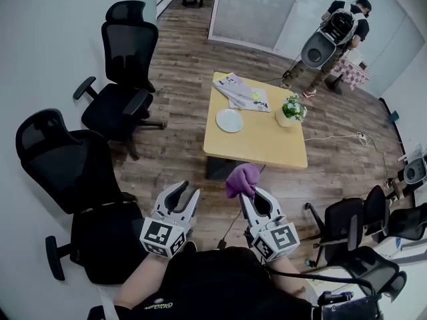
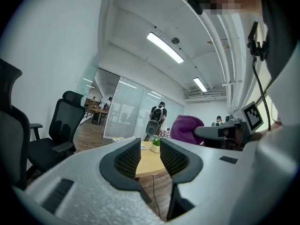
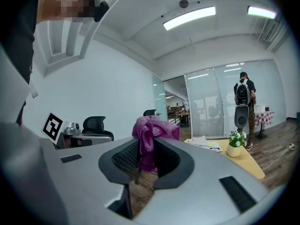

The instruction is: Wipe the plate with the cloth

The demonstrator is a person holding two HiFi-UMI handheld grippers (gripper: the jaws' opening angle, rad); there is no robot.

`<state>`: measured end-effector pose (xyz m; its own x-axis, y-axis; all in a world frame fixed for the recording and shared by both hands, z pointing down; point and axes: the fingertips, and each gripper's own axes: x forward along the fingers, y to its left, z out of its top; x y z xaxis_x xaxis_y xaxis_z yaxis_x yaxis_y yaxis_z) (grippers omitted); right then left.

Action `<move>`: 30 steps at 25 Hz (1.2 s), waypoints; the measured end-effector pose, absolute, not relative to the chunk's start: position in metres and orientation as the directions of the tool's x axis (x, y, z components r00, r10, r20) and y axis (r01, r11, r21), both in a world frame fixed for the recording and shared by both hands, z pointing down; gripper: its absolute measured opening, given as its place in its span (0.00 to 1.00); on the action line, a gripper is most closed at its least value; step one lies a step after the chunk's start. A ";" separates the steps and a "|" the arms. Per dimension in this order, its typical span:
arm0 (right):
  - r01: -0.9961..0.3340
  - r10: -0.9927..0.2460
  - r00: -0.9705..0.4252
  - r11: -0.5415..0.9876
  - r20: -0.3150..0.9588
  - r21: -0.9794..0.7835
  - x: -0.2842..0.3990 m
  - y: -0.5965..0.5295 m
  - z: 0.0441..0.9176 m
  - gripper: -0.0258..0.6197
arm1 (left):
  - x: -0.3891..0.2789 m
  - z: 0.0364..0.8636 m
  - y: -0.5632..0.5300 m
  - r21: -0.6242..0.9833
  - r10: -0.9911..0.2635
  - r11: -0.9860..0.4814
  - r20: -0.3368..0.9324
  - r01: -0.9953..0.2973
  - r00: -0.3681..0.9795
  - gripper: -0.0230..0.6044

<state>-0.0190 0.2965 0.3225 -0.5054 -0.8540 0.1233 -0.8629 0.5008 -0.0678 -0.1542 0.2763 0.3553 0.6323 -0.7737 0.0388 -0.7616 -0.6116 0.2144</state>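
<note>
A white plate (image 1: 229, 120) lies on the wooden table (image 1: 267, 145), well ahead of both grippers. My right gripper (image 1: 248, 193) is shut on a purple cloth (image 1: 242, 179), which bunches up above the jaws; in the right gripper view the cloth (image 3: 149, 137) hangs between the pads. My left gripper (image 1: 187, 193) is held beside it, open, with nothing between its jaws. In the left gripper view that gripper (image 2: 150, 156) points toward the table (image 2: 149, 162), and the cloth (image 2: 186, 129) shows at the right. Both grippers hover over the floor, short of the table's near edge.
Papers (image 1: 240, 92) and a small potted plant (image 1: 291, 110) share the table. Black office chairs (image 1: 123, 79) stand at the left, others (image 1: 353, 225) at the right. A person with a backpack (image 1: 340, 29) stands beyond the table. A cable (image 1: 333, 137) runs across the floor.
</note>
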 end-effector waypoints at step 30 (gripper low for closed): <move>-0.810 -0.808 -0.583 0.570 0.087 -0.140 0.148 0.146 0.330 0.15 | 0.026 0.346 0.116 0.153 -0.804 -0.573 0.089 -0.805 0.589 0.24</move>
